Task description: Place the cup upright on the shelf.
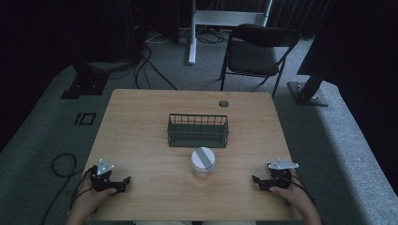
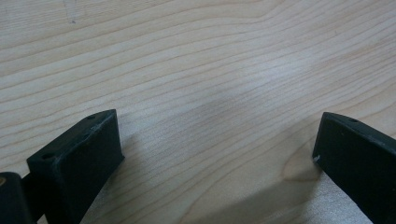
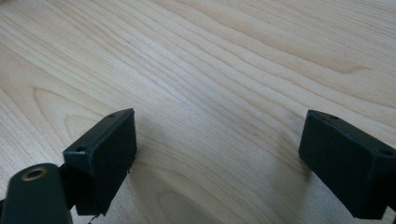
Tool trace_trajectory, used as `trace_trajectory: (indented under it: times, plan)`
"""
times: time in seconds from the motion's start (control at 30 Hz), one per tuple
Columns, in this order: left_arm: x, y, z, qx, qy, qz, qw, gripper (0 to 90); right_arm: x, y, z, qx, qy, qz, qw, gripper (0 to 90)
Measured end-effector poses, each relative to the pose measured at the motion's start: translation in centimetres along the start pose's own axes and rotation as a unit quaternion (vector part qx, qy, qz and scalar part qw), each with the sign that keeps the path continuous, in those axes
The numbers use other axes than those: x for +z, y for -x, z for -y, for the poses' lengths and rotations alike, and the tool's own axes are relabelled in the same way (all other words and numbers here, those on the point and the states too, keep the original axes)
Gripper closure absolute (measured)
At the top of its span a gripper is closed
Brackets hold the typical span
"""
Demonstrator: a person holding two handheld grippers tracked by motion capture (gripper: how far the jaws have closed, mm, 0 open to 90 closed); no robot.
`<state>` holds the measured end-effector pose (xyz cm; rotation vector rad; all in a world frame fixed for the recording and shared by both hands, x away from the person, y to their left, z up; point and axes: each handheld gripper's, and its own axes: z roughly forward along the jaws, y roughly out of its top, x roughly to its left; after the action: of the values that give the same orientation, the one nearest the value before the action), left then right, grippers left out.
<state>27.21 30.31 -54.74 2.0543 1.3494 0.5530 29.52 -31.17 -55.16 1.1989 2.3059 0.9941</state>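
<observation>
Probably a lab or studio: black curtains (image 1: 42, 33), floor cables (image 1: 141, 65), folding chair (image 1: 256, 49), wooden table (image 1: 141, 140).

One wooden table (image 1: 141, 126). One dark wire basket (image 1: 198, 130), centre. One clear jar (image 1: 203, 162) with grey lid, near side. Two grippers: left gripper (image 1: 126, 180), right gripper (image 1: 255, 179). One folding chair (image 1: 257, 49), far right. One white stand (image 1: 197, 23), far.

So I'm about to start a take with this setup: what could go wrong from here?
The clear jar with the grey lid stands close in front of the wire basket, so a sideways reach might knock it into the basket. Both the left gripper and the right gripper start open and low over the table, so their jaws may scrape it.
</observation>
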Motion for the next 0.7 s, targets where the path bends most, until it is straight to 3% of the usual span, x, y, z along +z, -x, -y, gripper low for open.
trace_trajectory:
  times: [0.7]
  plan:
    - [0.0, 0.07, 0.0, 0.007, 0.0, 0.007, 1.0, 1.4, -0.15, 0.01, 0.15, -0.002, 0.0, -0.003, 1.0, 11.0]
